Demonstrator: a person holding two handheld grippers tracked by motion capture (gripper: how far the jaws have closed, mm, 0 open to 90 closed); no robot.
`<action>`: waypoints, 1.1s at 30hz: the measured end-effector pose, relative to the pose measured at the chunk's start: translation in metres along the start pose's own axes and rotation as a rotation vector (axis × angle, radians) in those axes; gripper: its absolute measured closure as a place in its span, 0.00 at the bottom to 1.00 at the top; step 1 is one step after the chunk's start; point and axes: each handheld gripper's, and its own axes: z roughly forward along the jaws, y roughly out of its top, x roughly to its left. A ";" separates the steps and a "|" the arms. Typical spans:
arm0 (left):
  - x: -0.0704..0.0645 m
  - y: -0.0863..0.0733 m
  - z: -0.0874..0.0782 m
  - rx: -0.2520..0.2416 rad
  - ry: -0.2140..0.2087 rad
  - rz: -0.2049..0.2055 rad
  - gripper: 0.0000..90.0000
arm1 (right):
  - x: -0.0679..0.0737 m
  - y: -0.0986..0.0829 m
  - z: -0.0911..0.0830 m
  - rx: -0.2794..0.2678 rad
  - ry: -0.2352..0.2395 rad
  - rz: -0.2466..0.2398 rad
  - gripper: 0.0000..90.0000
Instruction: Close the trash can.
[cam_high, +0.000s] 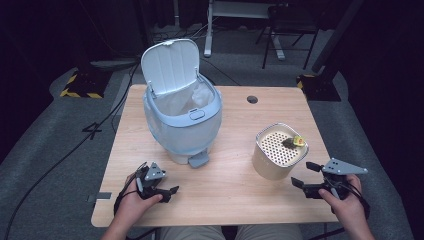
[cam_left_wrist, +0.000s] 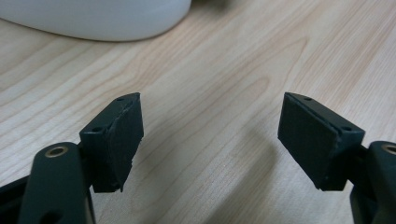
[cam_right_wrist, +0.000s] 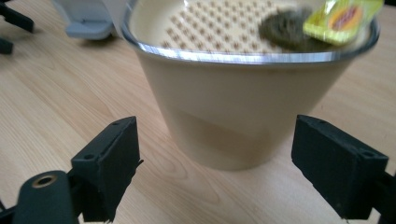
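A pale blue pedal bin (cam_high: 182, 125) stands upright at the wooden table's (cam_high: 225, 195) left-centre, lid (cam_high: 170, 65) tipped up and back, pedal (cam_high: 198, 160) facing the person. To its right stands a cream container (cam_high: 277, 155) with a perforated top, carrying a used tea bag (cam_high: 295, 141) with a yellow tag. The left gripper (cam_high: 167, 192) rests near the front edge, jaws spread and empty. The right gripper (cam_high: 305, 175) hangs just beside the container, jaws spread either side of its base, apart from it.

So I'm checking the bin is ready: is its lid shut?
No, the bin's white lid stands raised, showing the liner inside.
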 end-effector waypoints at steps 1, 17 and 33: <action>0.001 0.000 -0.003 -0.013 -0.007 -0.010 0.26 | -0.004 -0.009 0.006 0.010 -0.005 0.017 0.17; 0.000 0.014 -0.037 -0.078 0.013 -0.030 0.29 | -0.014 -0.055 0.045 0.115 -0.053 0.030 0.18; 0.014 0.052 -0.096 -0.177 0.023 -0.083 0.31 | -0.012 -0.056 0.051 0.155 -0.063 0.001 0.16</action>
